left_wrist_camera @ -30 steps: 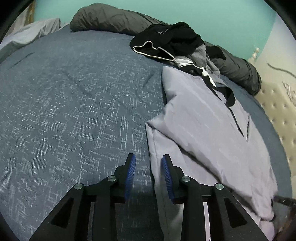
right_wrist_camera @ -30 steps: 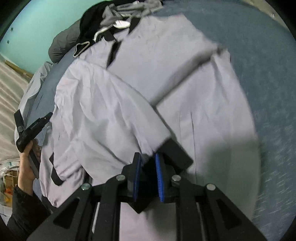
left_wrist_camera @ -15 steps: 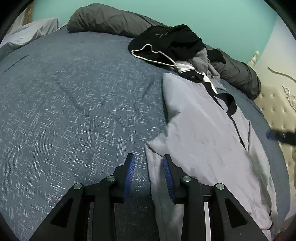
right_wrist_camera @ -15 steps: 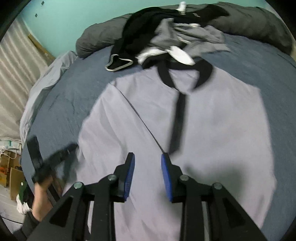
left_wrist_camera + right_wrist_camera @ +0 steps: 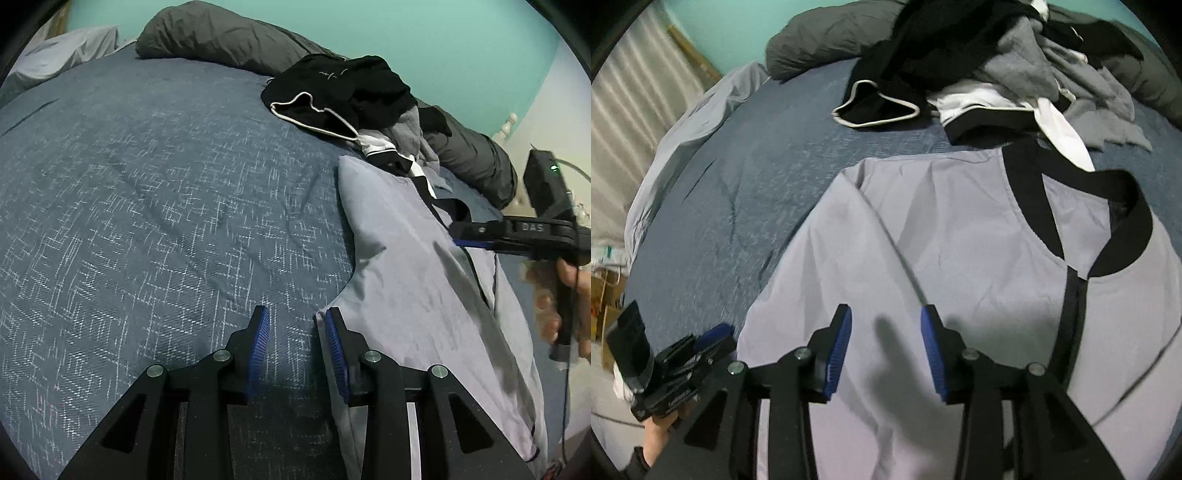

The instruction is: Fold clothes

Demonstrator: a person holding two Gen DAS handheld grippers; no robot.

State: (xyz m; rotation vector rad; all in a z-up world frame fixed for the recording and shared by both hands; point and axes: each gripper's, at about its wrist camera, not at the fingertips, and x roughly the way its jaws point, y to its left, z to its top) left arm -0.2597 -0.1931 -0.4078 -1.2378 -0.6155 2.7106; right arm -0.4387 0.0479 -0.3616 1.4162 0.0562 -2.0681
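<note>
Blue bedspread (image 5: 155, 206), grey jacket (image 5: 960, 236) flat on it. L gripper (image 5: 297, 325) at jacket edge, part open, empty. R gripper (image 5: 886, 328) above jacket, jaws opening, empty.

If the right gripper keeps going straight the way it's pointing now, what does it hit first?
Most likely the lilac-grey jacket lying flat on the bed: the right gripper, jaws opening and empty, points down at its chest panel.
</note>
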